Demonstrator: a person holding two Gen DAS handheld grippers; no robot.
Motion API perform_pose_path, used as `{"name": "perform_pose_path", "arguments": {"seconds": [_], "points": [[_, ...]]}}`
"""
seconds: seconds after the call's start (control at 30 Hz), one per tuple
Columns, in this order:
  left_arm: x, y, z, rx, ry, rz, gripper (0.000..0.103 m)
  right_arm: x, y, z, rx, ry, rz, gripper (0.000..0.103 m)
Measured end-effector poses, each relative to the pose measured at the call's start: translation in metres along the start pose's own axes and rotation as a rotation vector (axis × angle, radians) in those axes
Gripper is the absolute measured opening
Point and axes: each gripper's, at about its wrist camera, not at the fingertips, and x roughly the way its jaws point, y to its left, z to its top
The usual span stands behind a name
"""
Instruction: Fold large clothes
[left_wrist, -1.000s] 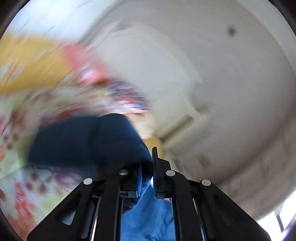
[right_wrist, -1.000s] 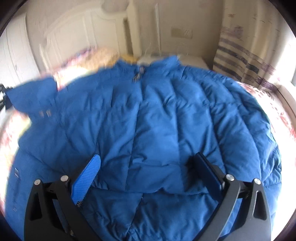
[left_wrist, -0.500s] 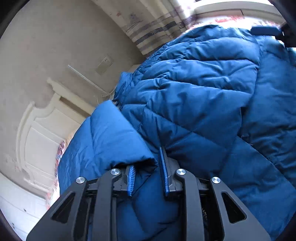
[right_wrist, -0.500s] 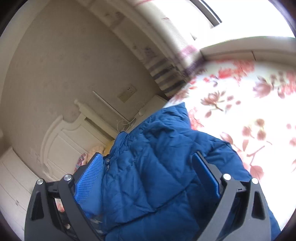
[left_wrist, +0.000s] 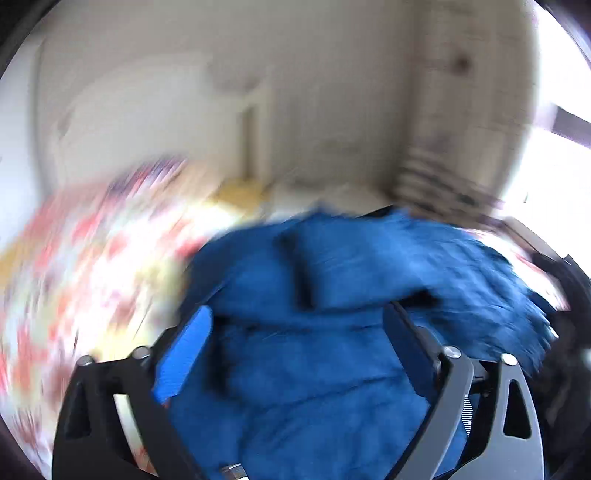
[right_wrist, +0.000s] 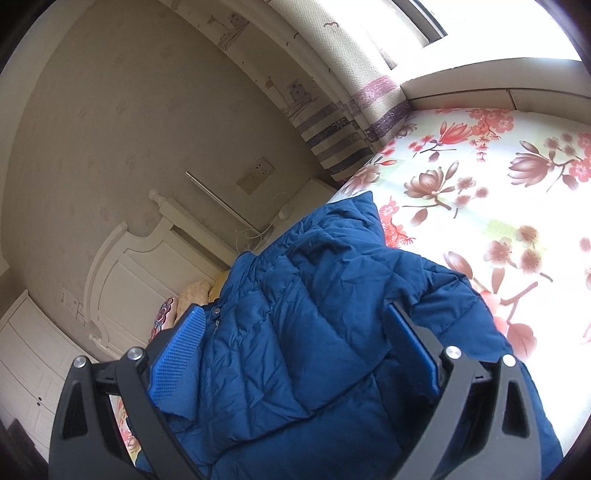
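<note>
Blue jacket (right_wrist: 314, 332): spread on the flowered bed (right_wrist: 498, 192), collar toward 11 o'clock.
Right tongs (right_wrist: 291, 354): released, jacket seen between them.
Left tongs (left_wrist: 295, 350): just opened, jacket let go, seen at 12 o'clock.

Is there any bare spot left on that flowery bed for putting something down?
Yes: the floral bedsheet lies bare between the puffy blue quilted jacket and the striped curtain by the window. Toward the white headboard, jacket and pillows crowd it.
</note>
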Motion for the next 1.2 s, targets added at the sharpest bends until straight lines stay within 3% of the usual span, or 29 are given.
{"name": "perform_pose_path", "arguments": {"seconds": [0.17, 0.23, 0.47, 0.57, 0.7, 0.77, 0.9, 0.97, 1.03, 1.1, 1.17, 1.2], "points": [[0.038, 0.020, -0.018, -0.015, 0.160, 0.161, 0.075, 0.003, 0.009, -0.002, -0.054, 0.008, -0.009, 0.096], [0.052, 0.027, -0.023, -0.049, 0.219, 0.152, 0.077, 0.003, 0.014, -0.004, -0.080, 0.012, -0.013, 0.096], [0.059, 0.048, -0.028, -0.136, 0.254, 0.125, 0.091, 0.008, 0.048, -0.017, -0.252, 0.037, -0.003, 0.096], [0.062, 0.052, -0.029, -0.162, 0.260, 0.105, 0.093, 0.018, 0.101, -0.042, -0.503, 0.116, 0.043, 0.096], [0.064, 0.054, -0.028, -0.165, 0.259, 0.105, 0.094, 0.044, 0.188, -0.110, -1.005, 0.217, -0.001, 0.096], [0.064, 0.052, -0.029, -0.157, 0.259, 0.113, 0.094, 0.060, 0.218, -0.145, -1.186, 0.289, 0.025, 0.095], [0.066, 0.053, -0.030, -0.160, 0.268, 0.111, 0.095, 0.088, 0.244, -0.183, -1.354, 0.338, 0.000, 0.091], [0.067, 0.054, -0.030, -0.163, 0.270, 0.109, 0.095, 0.101, 0.253, -0.190, -1.384, 0.352, -0.019, 0.082], [0.067, 0.056, -0.030, -0.166, 0.271, 0.106, 0.096, 0.108, 0.257, -0.184, -1.353, 0.381, 0.022, 0.048], [0.068, 0.056, -0.030, -0.166, 0.271, 0.105, 0.096, 0.098, 0.261, -0.165, -1.241, 0.381, 0.105, 0.027], [0.068, 0.056, -0.030, -0.169, 0.271, 0.103, 0.096, 0.079, 0.255, -0.123, -1.043, 0.322, 0.178, 0.023], [0.068, 0.057, -0.030, -0.171, 0.271, 0.102, 0.096, 0.066, 0.239, -0.089, -0.868, 0.279, 0.225, 0.022]]}}
